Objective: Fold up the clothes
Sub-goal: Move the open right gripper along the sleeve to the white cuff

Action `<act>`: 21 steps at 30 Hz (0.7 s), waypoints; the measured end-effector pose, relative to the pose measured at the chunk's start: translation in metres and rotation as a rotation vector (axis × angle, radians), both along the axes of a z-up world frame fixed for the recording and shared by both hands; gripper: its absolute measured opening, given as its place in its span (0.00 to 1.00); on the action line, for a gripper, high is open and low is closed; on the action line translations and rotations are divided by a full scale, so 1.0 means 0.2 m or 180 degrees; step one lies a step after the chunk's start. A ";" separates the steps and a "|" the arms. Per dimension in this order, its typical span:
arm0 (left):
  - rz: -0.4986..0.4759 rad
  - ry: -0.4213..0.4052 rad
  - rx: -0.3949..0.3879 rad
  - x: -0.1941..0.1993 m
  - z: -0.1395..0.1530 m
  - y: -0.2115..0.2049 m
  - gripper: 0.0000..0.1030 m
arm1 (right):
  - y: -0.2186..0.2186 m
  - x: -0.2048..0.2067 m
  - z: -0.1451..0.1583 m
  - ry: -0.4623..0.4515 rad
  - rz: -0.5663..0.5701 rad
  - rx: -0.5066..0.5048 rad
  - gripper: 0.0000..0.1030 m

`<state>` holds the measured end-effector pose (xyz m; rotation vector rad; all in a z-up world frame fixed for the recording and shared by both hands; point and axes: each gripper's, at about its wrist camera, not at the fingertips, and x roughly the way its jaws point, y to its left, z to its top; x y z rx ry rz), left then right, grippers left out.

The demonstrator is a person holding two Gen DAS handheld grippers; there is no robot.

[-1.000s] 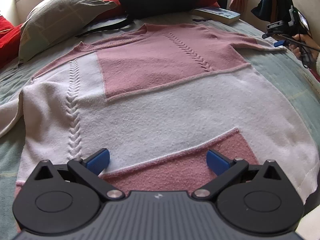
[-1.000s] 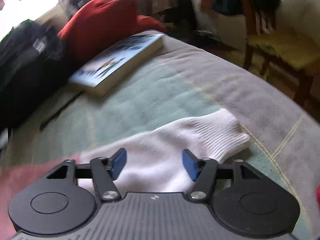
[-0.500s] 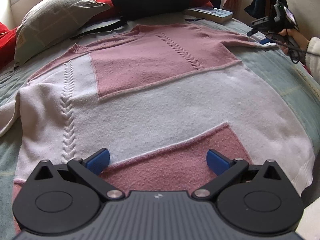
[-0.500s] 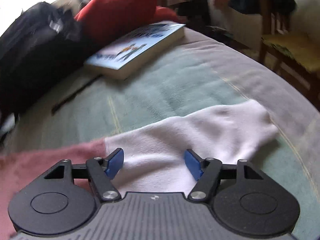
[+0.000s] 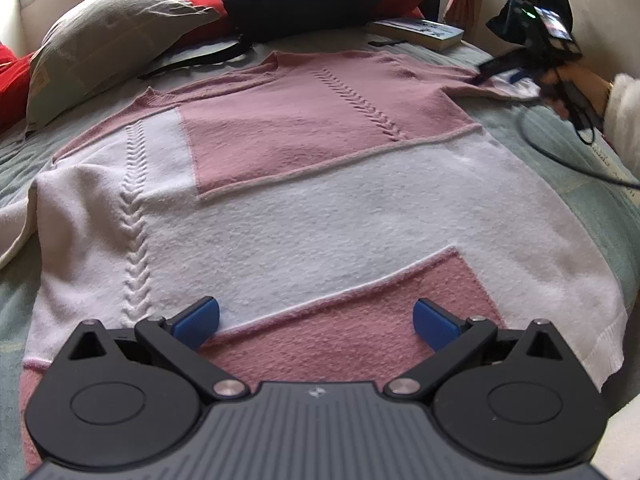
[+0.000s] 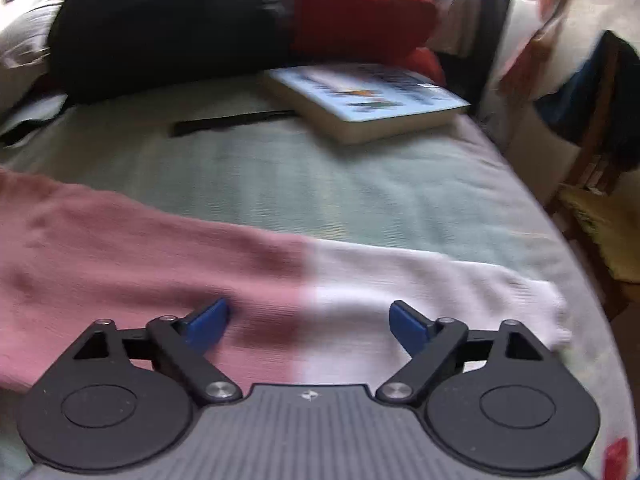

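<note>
both tongs spread: left gripper (image 5: 316, 320) low-centre over the sweater (image 5: 320, 208) hem, right gripper (image 6: 308, 322) over its sleeve (image 6: 280, 276).

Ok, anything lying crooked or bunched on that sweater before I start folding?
The sweater lies flat, body smooth. Its left sleeve is bunched and trails off the frame's edge; the right sleeve lies out straight. Both grippers' jaws are open.

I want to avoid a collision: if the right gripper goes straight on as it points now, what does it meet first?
Probably the sweater sleeve, which lies just ahead of the open right gripper. Beyond it comes bare bedspread, then the book.
</note>
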<state>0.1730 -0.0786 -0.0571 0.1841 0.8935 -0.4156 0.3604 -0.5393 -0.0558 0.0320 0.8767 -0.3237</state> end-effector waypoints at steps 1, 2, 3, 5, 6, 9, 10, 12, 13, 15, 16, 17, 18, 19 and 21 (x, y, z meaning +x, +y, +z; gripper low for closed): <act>0.0012 0.0000 -0.0005 0.00 0.00 0.01 0.99 | -0.07 -0.02 0.00 -0.0009 -0.0144 0.0016 0.89; 0.0022 0.0005 -0.0016 0.00 -0.01 0.01 0.99 | -0.14 -0.04 0.00 -0.0018 -0.0288 0.0031 0.89; 0.0029 0.0005 -0.0024 0.00 -0.01 0.01 0.99 | -0.21 -0.06 0.00 -0.0027 -0.0432 0.0047 0.89; 0.0031 0.0001 -0.0030 0.00 0.00 0.02 0.99 | -0.34 -0.09 0.00 -0.0041 -0.0704 0.0080 0.88; 0.0026 -0.0003 -0.0029 0.00 0.00 0.01 0.99 | -0.35 -0.09 0.01 -0.0026 -0.0754 0.0105 0.88; 0.0023 -0.0007 -0.0024 -0.01 0.01 0.01 0.99 | -0.21 -0.07 0.08 -0.0056 -0.0521 0.0214 0.88; 0.0030 -0.0008 -0.0022 -0.01 0.01 0.01 0.99 | -0.14 -0.06 0.10 -0.0076 -0.0395 0.0254 0.89; 0.0030 -0.0021 -0.0021 -0.02 0.02 0.00 0.99 | 0.01 -0.02 0.15 -0.0112 -0.0063 0.0443 0.89; 0.0025 -0.0032 -0.0022 -0.02 0.03 0.00 0.99 | 0.10 0.01 0.17 -0.0130 0.0132 0.0574 0.89; 0.0021 -0.0053 -0.0017 -0.03 0.04 0.01 0.99 | 0.26 0.06 0.21 -0.0160 0.0522 0.0927 0.90; 0.0030 -0.0058 -0.0008 -0.03 0.04 0.01 0.99 | 0.34 0.10 0.22 -0.0150 0.0703 0.1172 0.93; 0.0040 -0.0063 0.0001 -0.03 0.04 0.02 0.99 | 0.40 0.13 0.22 -0.0115 0.0862 0.1416 0.95; 0.0060 -0.0066 0.0010 -0.03 0.04 0.02 0.99 | 0.44 0.15 0.21 -0.0093 0.0967 0.1586 0.95; 0.0079 -0.0060 0.0014 -0.03 0.04 0.03 0.99 | 0.48 0.18 0.20 -0.0070 0.1071 0.1757 0.95; 0.0118 -0.0048 0.0019 -0.03 0.04 0.05 0.99 | 0.54 0.22 0.17 -0.0031 0.1210 0.2013 0.96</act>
